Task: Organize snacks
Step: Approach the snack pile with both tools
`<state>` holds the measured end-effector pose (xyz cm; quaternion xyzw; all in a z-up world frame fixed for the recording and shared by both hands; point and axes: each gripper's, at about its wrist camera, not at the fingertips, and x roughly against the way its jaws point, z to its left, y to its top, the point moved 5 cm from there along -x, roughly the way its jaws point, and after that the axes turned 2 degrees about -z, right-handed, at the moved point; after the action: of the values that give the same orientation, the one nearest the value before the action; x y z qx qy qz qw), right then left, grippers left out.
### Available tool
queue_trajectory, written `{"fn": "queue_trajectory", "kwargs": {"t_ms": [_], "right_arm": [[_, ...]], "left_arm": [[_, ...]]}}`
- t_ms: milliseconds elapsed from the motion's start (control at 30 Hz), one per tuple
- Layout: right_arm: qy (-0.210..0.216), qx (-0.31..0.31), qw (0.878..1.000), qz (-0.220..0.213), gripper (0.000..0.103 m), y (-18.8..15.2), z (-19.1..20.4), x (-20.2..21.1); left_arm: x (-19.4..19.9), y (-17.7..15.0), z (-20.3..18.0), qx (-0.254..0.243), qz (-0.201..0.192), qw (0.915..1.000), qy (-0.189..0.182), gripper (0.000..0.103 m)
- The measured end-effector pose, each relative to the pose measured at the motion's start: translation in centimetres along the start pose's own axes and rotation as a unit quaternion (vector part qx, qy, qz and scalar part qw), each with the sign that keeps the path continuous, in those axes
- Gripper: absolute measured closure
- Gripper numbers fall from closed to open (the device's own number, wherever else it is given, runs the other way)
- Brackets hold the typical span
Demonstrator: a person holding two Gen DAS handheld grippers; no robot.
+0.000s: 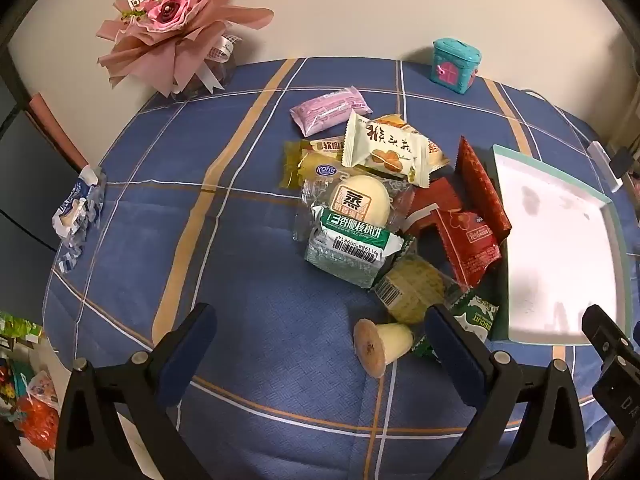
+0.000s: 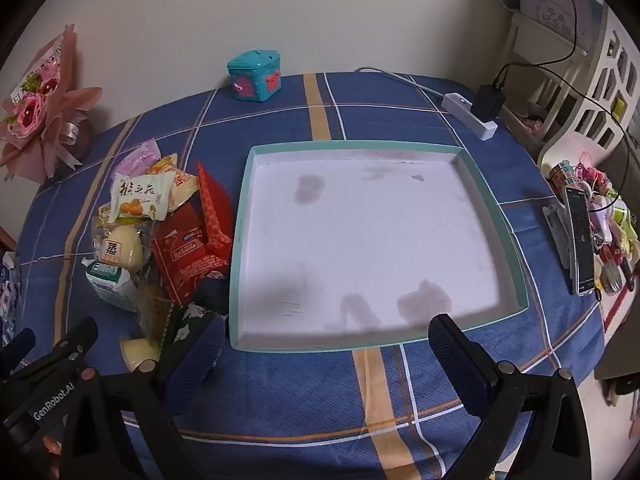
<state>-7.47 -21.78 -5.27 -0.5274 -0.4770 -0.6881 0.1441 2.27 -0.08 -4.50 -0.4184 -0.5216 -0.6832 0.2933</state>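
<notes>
Nearest the left wrist camera, the left gripper (image 1: 320, 332) hangs above the blue plaid tablecloth (image 1: 248, 320) with its two black fingers spread wide and nothing between them. Just beyond its right finger lies a small cream jelly cup (image 1: 382, 346) tipped on its side, touching the near edge of the heap of wrapped snacks (image 1: 372, 216). In that heap a green-and-white walnut biscuit packet (image 1: 350, 246) sits in front of a round pale steamed cake in clear wrap (image 1: 362, 202), with red packets (image 1: 466, 240) to the right and a pink packet (image 1: 330, 110) farthest back.

The right gripper (image 2: 324, 344) likewise has its fingers wide apart and empty, poised over the near rim of the shallow teal-edged cardboard tray with a white floor (image 2: 240, 216), which lies just right of the heap. Behind it stand a teal house-shaped tin (image 2: 255, 76) and a pink paper-wrapped bouquet (image 1: 176, 24).
</notes>
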Motion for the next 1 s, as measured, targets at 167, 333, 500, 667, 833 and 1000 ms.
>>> {"fn": "queue_trajectory", "kwargs": {"t_ms": [167, 333, 500, 667, 833, 1000], "right_arm": [[0.004, -0.002, 1.000, -0.004, 0.000, 0.0, 0.4, 0.1], [0.013, -0.004, 1.000, -0.014, 0.000, 0.6, 0.9, -0.1], [0.020, 0.003, 0.999, -0.030, 0.000, 0.5, 1.0, 0.5], [0.025, -0.002, 0.999, -0.031, 0.000, 0.4, 0.9, 0.6], [0.042, 0.005, 0.999, -0.034, 0.000, 0.5, 1.5, 0.8], [0.046, 0.018, 0.998, -0.046, 0.000, 0.6, 2.2, 1.2]], "left_arm": [[0.0, -0.1, -0.2, -0.002, -0.003, 1.0000, -0.006, 0.000], [0.3, 0.1, -0.1, -0.003, -0.012, 0.9999, -0.006, 0.000], [0.1, 0.1, 0.0, 0.002, -0.013, 0.9999, -0.005, 0.000], [0.1, 0.1, 0.2, 0.006, -0.012, 0.9999, -0.001, 0.000], [-0.2, 0.0, 0.4, 0.013, -0.005, 0.9999, -0.005, 0.000], [0.0, 0.1, 0.5, 0.018, -0.011, 0.9997, -0.011, 0.000]]}}
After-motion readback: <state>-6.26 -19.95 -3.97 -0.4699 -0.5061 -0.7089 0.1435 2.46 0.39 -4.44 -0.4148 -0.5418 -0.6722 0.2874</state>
